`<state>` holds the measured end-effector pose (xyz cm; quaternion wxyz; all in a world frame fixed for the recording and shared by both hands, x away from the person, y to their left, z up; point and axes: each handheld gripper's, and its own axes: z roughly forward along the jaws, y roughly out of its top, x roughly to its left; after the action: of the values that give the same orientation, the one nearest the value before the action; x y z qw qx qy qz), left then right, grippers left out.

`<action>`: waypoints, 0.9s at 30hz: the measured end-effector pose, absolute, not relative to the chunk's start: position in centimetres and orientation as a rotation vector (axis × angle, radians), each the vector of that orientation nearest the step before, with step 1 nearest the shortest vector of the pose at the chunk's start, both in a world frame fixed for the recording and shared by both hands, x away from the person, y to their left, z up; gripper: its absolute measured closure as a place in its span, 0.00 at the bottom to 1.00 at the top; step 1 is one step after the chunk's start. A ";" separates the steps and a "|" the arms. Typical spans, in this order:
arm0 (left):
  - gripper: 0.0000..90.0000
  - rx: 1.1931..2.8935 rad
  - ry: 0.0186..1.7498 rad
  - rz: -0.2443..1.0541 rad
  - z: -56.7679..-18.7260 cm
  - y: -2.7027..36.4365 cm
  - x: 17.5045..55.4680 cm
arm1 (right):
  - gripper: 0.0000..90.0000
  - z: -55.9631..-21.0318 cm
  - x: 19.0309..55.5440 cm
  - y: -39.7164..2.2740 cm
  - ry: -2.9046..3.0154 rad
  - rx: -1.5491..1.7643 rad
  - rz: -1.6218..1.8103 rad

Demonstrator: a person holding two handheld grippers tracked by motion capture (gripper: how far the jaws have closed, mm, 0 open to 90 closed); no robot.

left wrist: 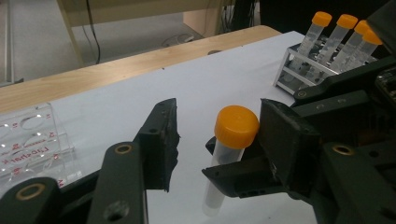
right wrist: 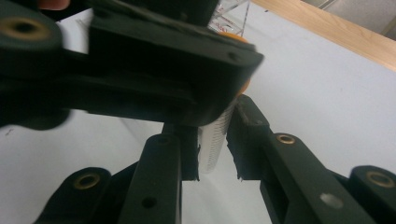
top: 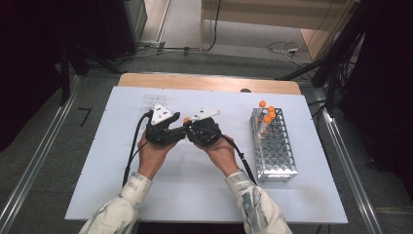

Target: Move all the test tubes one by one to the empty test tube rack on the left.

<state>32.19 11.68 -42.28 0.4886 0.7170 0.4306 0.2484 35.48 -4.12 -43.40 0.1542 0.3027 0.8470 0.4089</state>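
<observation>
Both grippers meet mid-table over the sheet (top: 195,195): left gripper (top: 179,130) on the left, right gripper (top: 192,127) just beside it on the right, jaws facing each other. A tube (left wrist: 227,158) stands upright between the right gripper's jaws, with its cap (left wrist: 236,126) between the left gripper's jaws, near one and apart from the other. The rack (top: 277,156) sits well to the right on the sheet with several tubes (top: 267,114) in its far end, and a plate with holes (left wrist: 28,140) lies on the sheet left of the left gripper.
</observation>
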 end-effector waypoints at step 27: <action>0.78 1.788 0.986 0.511 -42.2 11.1 33.7 | 0.80 -43.3 36.3 -5.1 2.422 0.920 1.189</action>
<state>33.68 11.10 -42.17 0.4953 0.7380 0.4068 0.2109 36.28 -5.05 -43.26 0.1451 0.3195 0.8406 0.4126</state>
